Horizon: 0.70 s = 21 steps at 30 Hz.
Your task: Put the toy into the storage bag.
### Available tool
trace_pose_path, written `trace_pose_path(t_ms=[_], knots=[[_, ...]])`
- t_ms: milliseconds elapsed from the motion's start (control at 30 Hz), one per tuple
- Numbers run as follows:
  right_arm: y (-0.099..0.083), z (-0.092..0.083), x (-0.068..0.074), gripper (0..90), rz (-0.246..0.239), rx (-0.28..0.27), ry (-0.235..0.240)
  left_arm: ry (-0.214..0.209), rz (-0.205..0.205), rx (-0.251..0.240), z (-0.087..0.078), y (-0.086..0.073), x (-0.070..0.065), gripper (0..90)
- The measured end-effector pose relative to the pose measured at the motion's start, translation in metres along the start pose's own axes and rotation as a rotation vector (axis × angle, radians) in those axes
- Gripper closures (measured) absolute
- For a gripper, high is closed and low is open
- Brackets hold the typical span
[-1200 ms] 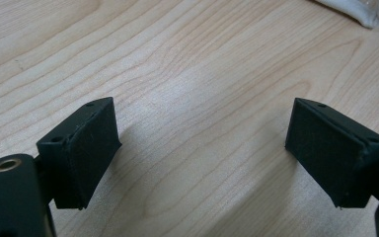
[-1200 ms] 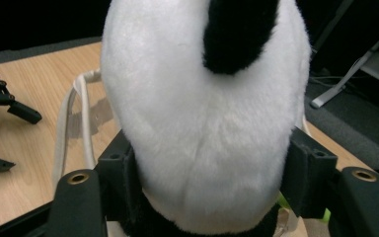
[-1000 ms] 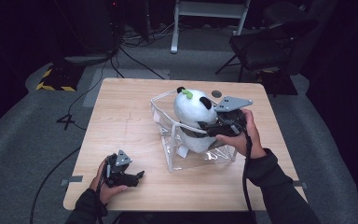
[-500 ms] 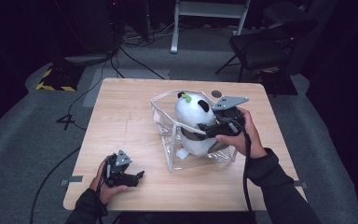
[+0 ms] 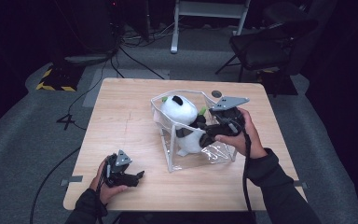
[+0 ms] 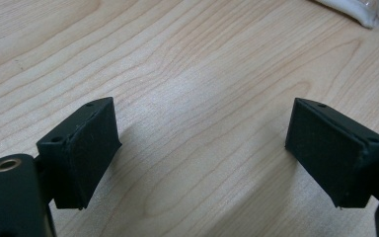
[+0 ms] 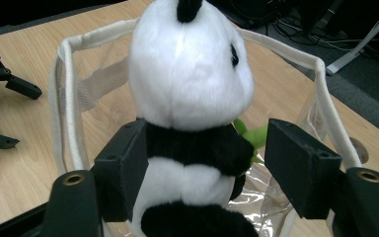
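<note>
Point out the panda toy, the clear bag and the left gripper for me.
panda toy [image 7: 190, 74]: right gripper view, back of its white head.
clear bag [image 5: 168, 149]: high view, white front corner edge.
left gripper [image 5: 137, 176]: high view, between its jaws.

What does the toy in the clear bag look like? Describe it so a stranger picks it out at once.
Start at the light wooden table. Right of its middle stands a clear plastic bag with white-trimmed edges. Upright inside it sits the plush panda, with a white head and belly and black ears and arms. It is the only soft, furry thing on the table.
</note>
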State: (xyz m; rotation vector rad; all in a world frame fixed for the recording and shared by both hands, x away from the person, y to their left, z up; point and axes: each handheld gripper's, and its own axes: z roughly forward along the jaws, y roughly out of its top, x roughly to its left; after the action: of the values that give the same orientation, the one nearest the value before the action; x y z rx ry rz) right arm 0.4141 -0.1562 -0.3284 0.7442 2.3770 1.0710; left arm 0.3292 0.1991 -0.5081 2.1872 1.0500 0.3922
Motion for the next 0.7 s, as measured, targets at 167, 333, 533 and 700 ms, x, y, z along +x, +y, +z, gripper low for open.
trace_pose_path(t_ms=[167, 333, 533, 700], knots=[[0.000, -0.001, 0.001, 33.2, -0.002, -0.009, 0.001, 0.000, 0.000, 0.000, 0.000, 0.000, 0.000, 13.1], [0.001, -0.004, 0.000, 32.4, 0.005, -0.025, 0.006, 0.000, 0.000, 0.000, 0.000, 0.000, 0.000, 13.1], [0.002, -0.007, 0.000, 30.5, 0.009, -0.037, 0.008, 0.000, 0.000, 0.000, 0.000, 0.000, 0.000, 13.1], [0.002, -0.010, -0.002, 28.6, 0.014, -0.054, 0.006, 0.000, 0.000, 0.000, 0.000, 0.000, 0.000, 13.1]])
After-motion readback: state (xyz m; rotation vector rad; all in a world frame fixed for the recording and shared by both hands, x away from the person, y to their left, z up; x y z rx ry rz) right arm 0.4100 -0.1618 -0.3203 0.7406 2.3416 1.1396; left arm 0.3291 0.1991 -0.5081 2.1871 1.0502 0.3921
